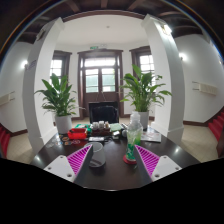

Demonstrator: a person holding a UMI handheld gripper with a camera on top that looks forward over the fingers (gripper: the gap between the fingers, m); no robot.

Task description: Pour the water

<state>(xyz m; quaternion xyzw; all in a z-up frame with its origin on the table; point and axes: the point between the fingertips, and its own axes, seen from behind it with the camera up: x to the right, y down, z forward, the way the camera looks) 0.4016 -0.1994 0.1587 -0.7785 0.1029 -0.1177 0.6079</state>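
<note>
Gripper view, as I see it from my end:

Gripper: fingers spread wide, nothing held; purple pads face inward w/ a clear gap between.
Table: dark, glossy top; fingers hang just over it.
Bottle: clear plastic, upright, beyond the right finger, not touching it. Can't tell how full it is.
Cup: small, greenish w/ a red bit at the base, standing just inside the right pad, near the bottle; can't tell if it touches the pad.
Dark object: low, roundish, on the table between the fingers, closer to the left pad; can't make out what it is.
Clutter: red and dark items at the table's far side, too small to ID.
Plants: two leafy ones in white pots, one each side, beyond the table.
Door: wood-framed, glazed, centre of the back wall, well beyond everything.
Pillars: white, either side of the room.
</note>
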